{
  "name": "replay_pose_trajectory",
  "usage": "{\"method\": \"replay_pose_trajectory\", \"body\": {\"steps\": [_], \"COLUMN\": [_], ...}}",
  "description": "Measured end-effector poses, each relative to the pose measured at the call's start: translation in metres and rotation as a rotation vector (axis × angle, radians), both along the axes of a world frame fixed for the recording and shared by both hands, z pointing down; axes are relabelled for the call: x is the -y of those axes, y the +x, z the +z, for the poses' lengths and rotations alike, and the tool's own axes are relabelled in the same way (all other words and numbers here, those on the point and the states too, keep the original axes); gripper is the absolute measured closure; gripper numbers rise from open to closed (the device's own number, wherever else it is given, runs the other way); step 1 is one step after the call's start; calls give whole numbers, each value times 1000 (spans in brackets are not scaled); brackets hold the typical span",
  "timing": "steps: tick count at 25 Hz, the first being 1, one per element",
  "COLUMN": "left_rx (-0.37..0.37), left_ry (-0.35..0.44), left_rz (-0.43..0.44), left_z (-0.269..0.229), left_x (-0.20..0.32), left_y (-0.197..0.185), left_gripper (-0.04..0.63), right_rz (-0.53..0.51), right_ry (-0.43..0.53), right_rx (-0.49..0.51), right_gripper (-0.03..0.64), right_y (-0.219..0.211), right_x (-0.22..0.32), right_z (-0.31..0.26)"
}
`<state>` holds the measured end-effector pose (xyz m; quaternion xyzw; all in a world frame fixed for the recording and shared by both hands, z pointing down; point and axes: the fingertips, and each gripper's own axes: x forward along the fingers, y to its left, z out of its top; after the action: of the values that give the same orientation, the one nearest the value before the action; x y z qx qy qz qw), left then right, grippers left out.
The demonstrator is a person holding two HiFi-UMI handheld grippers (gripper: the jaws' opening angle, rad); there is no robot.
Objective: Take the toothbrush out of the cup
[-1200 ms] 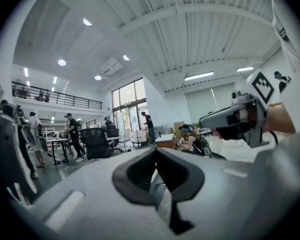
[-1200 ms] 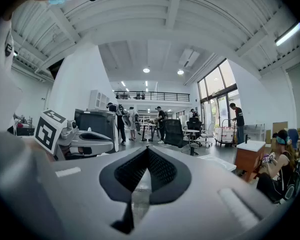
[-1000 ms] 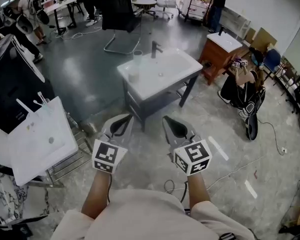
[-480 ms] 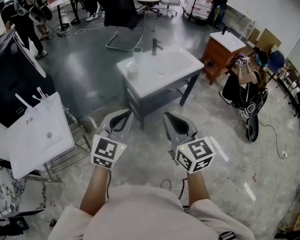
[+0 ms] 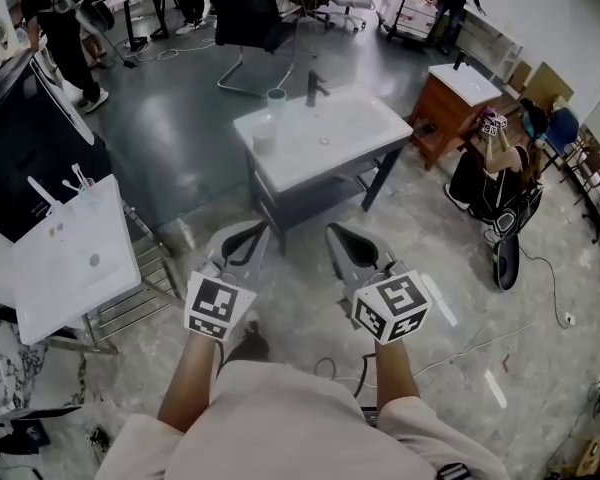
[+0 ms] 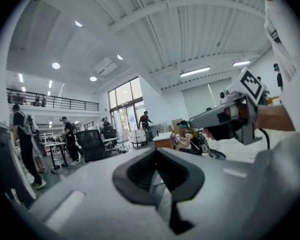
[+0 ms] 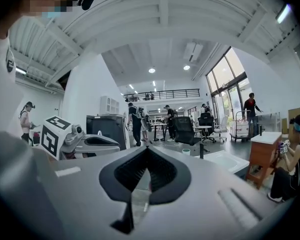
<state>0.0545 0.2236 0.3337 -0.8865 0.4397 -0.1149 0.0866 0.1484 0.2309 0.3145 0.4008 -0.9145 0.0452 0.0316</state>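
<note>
Our closed, empty grey left gripper (image 5: 248,236) and right gripper (image 5: 338,236) point toward the pale green cup (image 5: 276,98) well ahead, nearer left.

Two grippers show: the left gripper (image 5: 244,240) and the right gripper (image 5: 343,240). There are three washbasins: the middle washbasin (image 5: 330,140), the wooden washbasin (image 5: 468,84) and the left washbasin (image 5: 70,263). Two cups stand on the middle one: a green cup (image 5: 276,98) and a pale cup (image 5: 265,134). There is one faucet (image 5: 313,89) and one office chair (image 5: 248,13).
</note>
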Motion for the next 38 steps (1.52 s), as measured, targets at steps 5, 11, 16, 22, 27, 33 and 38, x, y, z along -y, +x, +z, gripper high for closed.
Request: {"method": "replay_pose_trajectory", "body": {"steps": [5,11,16,22,27,33,38], "left_rx": [-57,-30,-18,27,31,22,5], "left_ry": [3,48,33,38,24,-5,-25], "left_rz": [14,41,35,49,50,51,49], "left_z": [-1,-3,3,5,5,10,15], "left_x": [21,69,126,200,259,317,353], "left_y": [7,10,0,-12,-19,-28,-35], "left_gripper": [597,598,598,595,595,595,595], "right_rz": [0,11,18,29,47,70,83], "right_ry": [5,20,19,11,6,-16,-29], "right_rx": [-13,-14,-27,-21,-34,-42,-55], "right_gripper": [611,611,611,611,611,611,611], "right_y": [3,2,-6,-18,-25,-30,-36], "right_x": [23,72,125,198,256,314,348], "right_z": [7,7,9,6,5,11,17]}}
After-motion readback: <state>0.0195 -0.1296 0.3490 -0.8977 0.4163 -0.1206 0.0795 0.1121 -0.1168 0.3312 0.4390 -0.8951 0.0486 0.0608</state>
